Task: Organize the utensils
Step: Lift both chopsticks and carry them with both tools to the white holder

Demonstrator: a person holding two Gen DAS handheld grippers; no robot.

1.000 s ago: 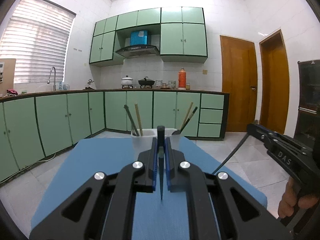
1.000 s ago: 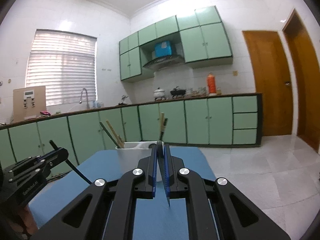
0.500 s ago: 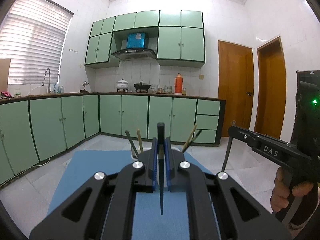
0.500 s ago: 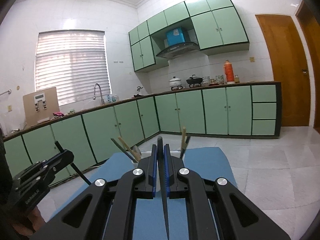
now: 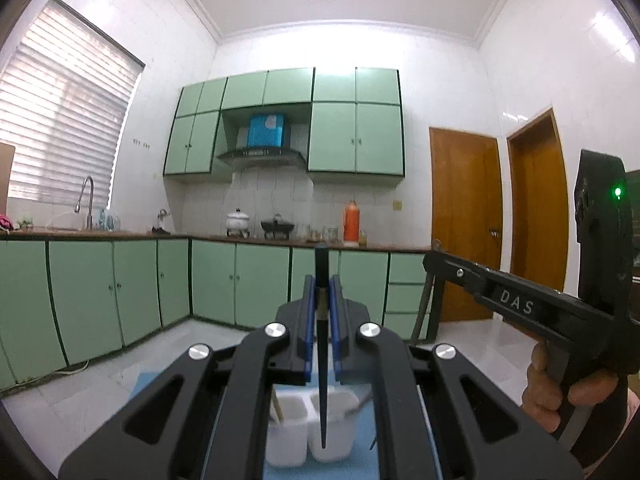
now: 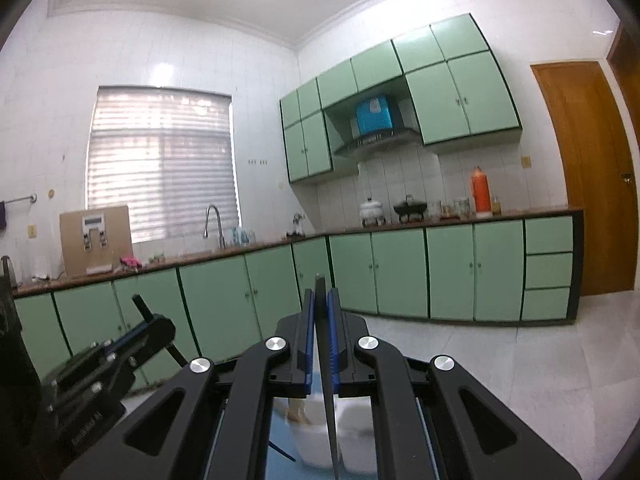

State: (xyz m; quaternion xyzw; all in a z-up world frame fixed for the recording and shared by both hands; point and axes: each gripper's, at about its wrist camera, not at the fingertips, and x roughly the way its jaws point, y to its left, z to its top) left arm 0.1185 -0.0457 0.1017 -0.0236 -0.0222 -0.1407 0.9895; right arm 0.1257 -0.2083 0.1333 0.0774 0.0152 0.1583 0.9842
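A kitchen with green cabinets (image 5: 120, 284) along two walls fills both views, with a window blind (image 6: 160, 160) and wooden doors (image 5: 464, 220) at the sides. Low in the frame, a blue mat (image 5: 364, 440) carries a white two-compartment holder (image 5: 308, 428); a tan stick leans in its left compartment. The left gripper (image 5: 322, 300) is clamped on a dark chopstick (image 5: 322, 380), held upright, its pointed tip hanging over the holder's right compartment. The right gripper (image 6: 320, 312) is likewise pinched tight on its own black chopstick (image 6: 329, 412), tip down above the holder (image 6: 352, 432). In the left view, a hand (image 5: 560, 392) grips the right gripper's handle, marked DAS.
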